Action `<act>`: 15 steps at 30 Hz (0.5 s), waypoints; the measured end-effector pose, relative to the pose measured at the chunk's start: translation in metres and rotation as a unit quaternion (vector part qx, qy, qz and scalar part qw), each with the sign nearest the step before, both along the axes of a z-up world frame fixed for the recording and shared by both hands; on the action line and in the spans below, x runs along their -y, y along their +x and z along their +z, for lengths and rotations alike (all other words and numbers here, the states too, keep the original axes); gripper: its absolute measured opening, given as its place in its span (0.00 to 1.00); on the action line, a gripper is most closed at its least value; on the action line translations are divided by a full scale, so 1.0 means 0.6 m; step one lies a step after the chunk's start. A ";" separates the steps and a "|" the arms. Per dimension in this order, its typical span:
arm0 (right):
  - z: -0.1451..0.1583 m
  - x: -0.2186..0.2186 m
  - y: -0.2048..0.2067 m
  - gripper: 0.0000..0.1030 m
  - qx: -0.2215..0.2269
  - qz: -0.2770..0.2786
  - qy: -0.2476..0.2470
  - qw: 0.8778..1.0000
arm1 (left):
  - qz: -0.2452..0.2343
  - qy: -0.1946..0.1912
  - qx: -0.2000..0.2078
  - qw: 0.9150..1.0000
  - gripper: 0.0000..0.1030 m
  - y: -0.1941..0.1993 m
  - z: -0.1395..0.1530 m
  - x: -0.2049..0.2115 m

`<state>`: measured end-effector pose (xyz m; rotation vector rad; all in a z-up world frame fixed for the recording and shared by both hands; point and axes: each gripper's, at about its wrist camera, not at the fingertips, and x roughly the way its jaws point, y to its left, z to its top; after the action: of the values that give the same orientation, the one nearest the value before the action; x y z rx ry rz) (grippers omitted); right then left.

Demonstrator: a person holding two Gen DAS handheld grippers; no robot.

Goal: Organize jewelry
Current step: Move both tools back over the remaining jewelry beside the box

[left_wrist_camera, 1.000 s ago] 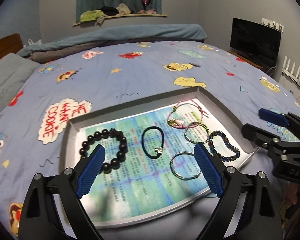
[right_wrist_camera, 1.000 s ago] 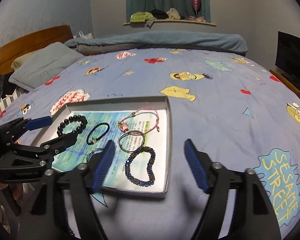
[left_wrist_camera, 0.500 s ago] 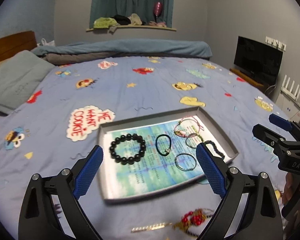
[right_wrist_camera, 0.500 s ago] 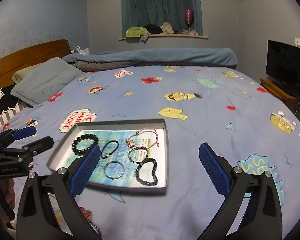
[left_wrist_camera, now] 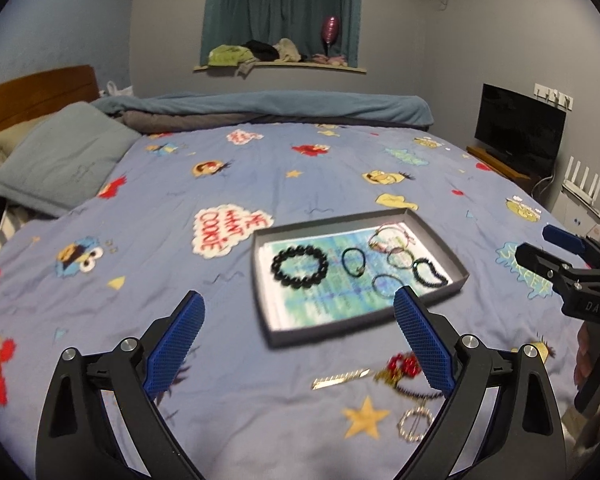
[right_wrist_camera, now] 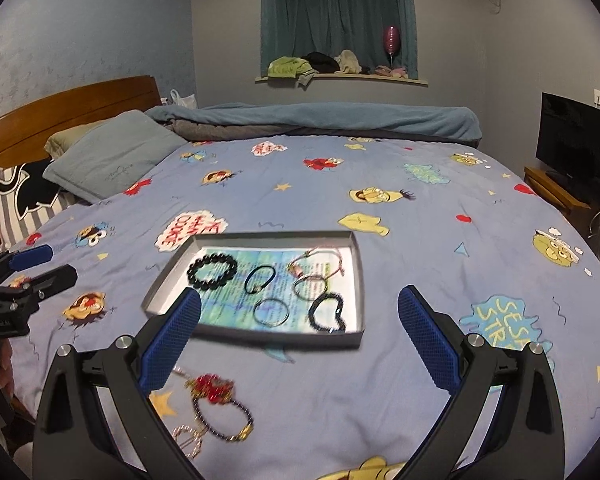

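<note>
Both hand-held grippers, left [left_wrist_camera: 296, 336] and right [right_wrist_camera: 300, 336], have pulled back from the tray [right_wrist_camera: 356, 276], jaws wide, holding nothing. Six bracelets are in; a few pieces [right_wrist_camera: 212, 390] still wait on the bed [right_wrist_camera: 380, 184].

A tray [right_wrist_camera: 356, 280] is being carried by the bed [right_wrist_camera: 420, 248], with six bracelets lying in it. Before the tray, loose jewelry [right_wrist_camera: 216, 400] is lying on the bed. Behind, pillows [right_wrist_camera: 108, 156] and a blanket [right_wrist_camera: 320, 120] are being kept by the headboard [right_wrist_camera: 60, 108].
</note>
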<state>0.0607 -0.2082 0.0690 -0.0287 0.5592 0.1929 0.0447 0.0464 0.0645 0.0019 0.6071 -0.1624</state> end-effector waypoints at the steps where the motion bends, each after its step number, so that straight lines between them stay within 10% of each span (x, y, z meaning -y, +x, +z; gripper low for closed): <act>1: -0.004 -0.004 -0.005 0.95 -0.002 0.002 -0.001 1.000 | 0.002 -0.002 -0.001 1.000 0.92 -0.005 -0.002 -0.005; 15: -0.087 -0.039 -0.041 0.95 -0.037 0.019 -0.017 0.999 | 0.013 0.002 -0.032 0.999 0.92 -0.036 -0.087 -0.040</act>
<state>0.0359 -0.1847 0.0168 -0.0661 0.6367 0.2229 0.0229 0.0707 0.0126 -0.0079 0.6704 -0.1358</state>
